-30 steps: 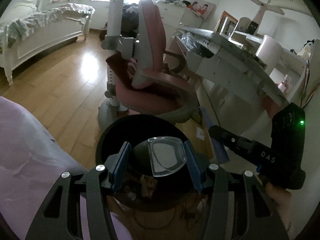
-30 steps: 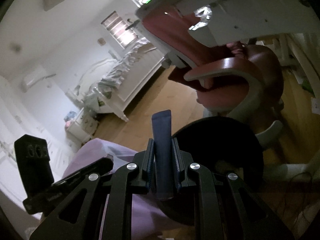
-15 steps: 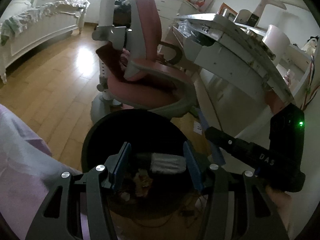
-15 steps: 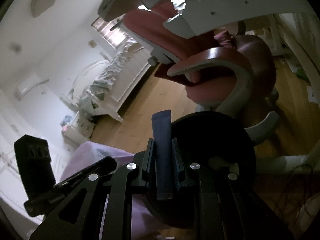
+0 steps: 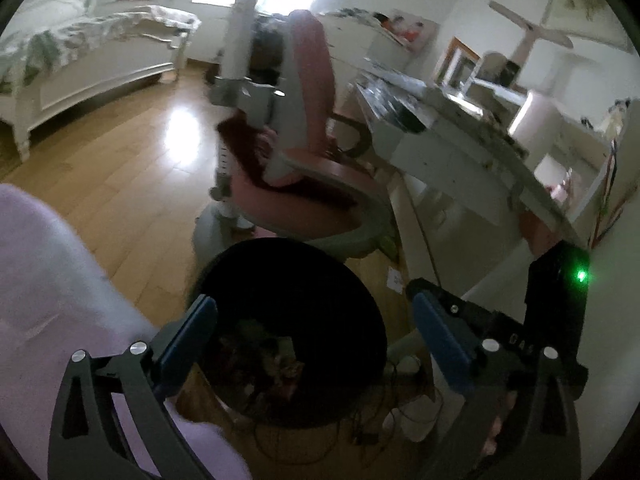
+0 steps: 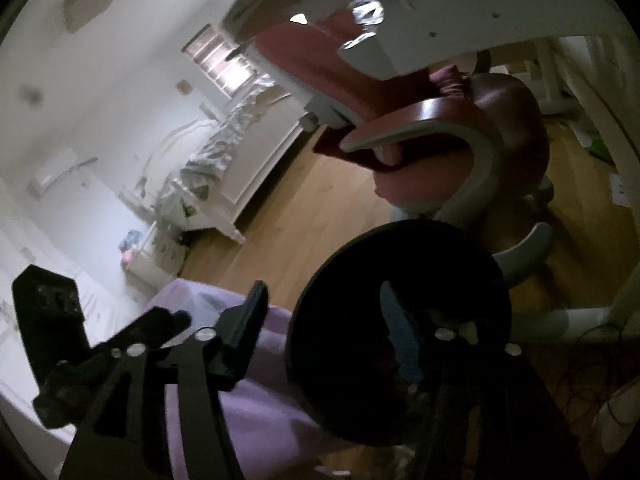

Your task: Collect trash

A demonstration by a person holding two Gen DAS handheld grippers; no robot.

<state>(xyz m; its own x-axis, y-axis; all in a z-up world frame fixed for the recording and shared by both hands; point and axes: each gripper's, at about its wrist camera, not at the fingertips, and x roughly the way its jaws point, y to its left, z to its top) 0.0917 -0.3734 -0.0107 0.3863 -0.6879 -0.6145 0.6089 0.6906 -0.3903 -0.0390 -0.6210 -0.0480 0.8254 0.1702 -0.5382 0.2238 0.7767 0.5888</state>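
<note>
A round black trash bin (image 5: 292, 320) stands on the wooden floor below both grippers, with dark, jumbled trash (image 5: 272, 364) at its bottom. My left gripper (image 5: 316, 340) is open wide and empty, its blue pads spread over the bin's mouth. My right gripper (image 6: 324, 320) is open and empty above the same bin (image 6: 400, 320), its right finger over the opening. The right gripper's body (image 5: 520, 332) shows at the right of the left wrist view.
A pink and grey desk chair (image 5: 304, 168) stands just behind the bin. A white desk (image 5: 460, 140) is on the right. A white bed (image 5: 80, 64) is at the far left. Cables (image 5: 380, 420) lie on the floor by the bin. Purple clothing (image 5: 60, 300) fills the lower left.
My left gripper opened and the clear plastic piece it held dropped into the bin. My right gripper opened too, and the dark flat strip it held is gone from its fingers.
</note>
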